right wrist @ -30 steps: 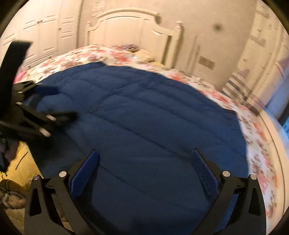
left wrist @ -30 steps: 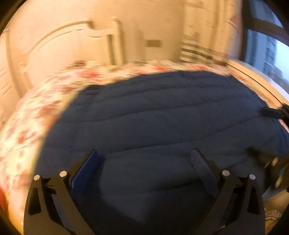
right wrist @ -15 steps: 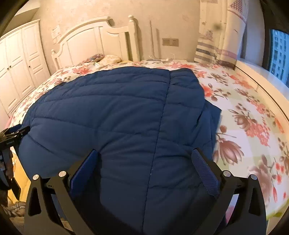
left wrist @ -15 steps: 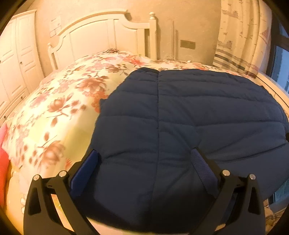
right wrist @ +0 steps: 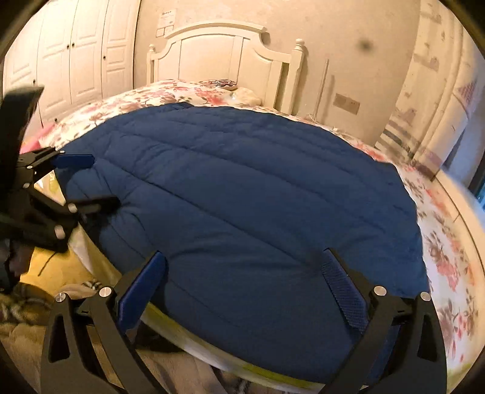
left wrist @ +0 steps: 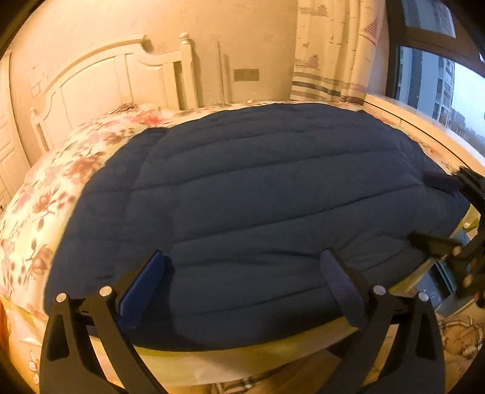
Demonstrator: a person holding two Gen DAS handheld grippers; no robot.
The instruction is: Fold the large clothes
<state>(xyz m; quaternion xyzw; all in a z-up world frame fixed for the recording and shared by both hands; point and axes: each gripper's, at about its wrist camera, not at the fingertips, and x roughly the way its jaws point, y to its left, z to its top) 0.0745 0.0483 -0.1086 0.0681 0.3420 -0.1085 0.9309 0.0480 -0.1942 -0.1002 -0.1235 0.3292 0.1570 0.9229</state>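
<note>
Our navy quilted coat [left wrist: 257,212] lies spread across the frame's middle on the bed [left wrist: 45,194]. Both the left gripper [left wrist: 242,282] and right gripper [right wrist: 242,282] gape empty; we should pinch near-edge corners together.

No legible text anywhere

A white paper notice [right wrist: 166,18] is stuck to the wall above the headboard [right wrist: 222,54], but its print is too small and blurred to make out; nothing else carries lettering.

Warm dim yellowish light, daylight at the window [left wrist: 436,88], fisheye-bent, slightly blurred edges.
</note>
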